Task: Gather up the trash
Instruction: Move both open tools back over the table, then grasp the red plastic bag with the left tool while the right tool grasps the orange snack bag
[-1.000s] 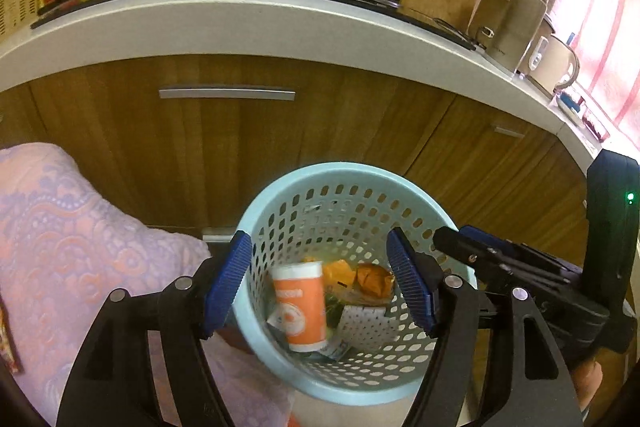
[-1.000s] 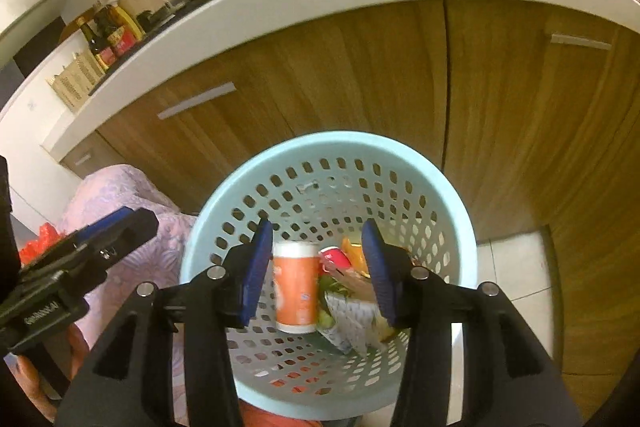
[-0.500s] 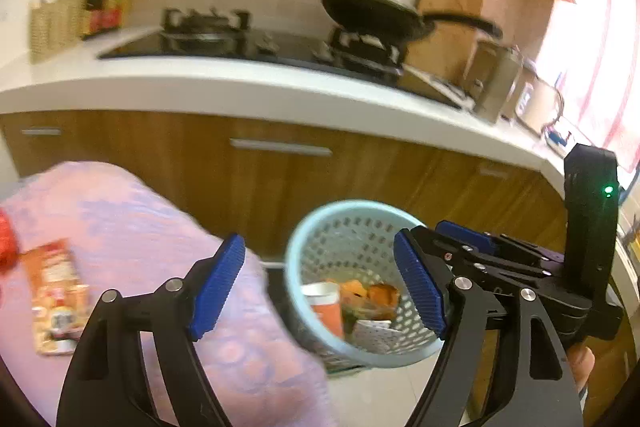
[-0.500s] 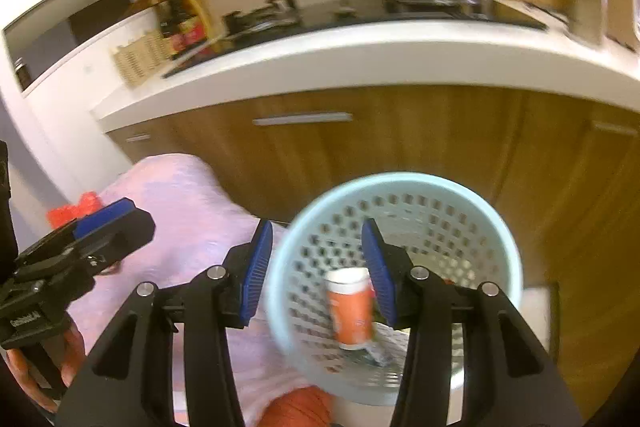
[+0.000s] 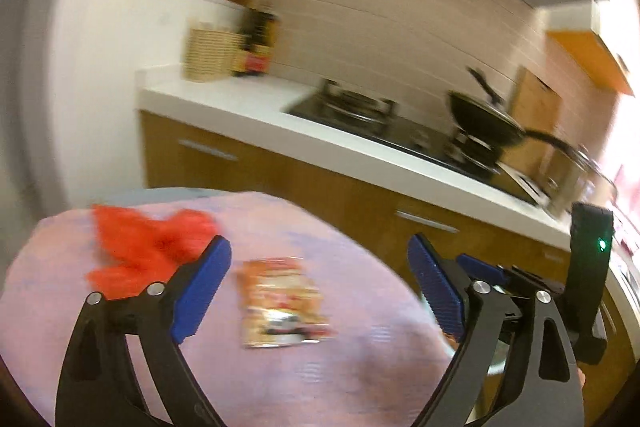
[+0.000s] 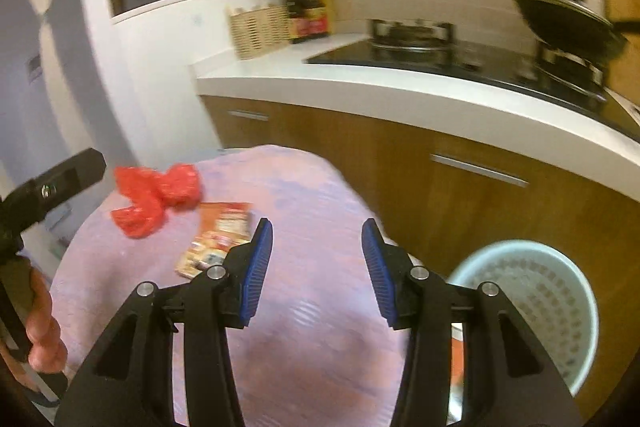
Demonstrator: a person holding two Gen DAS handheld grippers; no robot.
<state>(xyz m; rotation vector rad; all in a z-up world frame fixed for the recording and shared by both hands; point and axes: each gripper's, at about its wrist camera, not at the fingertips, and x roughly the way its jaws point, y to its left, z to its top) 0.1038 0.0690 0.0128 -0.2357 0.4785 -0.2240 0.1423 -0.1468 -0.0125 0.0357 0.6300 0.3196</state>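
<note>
Pink-clothed desk (image 5: 320, 379) fills both views now instead of the bin (image 6: 532, 311), with both tools, left (image 5: 318, 291) just widened and right (image 6: 317, 267) apart, empty above the wrapper (image 5: 280, 303) and red bag (image 5: 148, 247).

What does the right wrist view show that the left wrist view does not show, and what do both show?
Only the right wrist view shows the pale blue basket on the floor. Only the left wrist view shows the orange wall cabinet. Both show the red plastic bag and the snack packet lying on the pink cloth, and the black pan on the stove.
</note>
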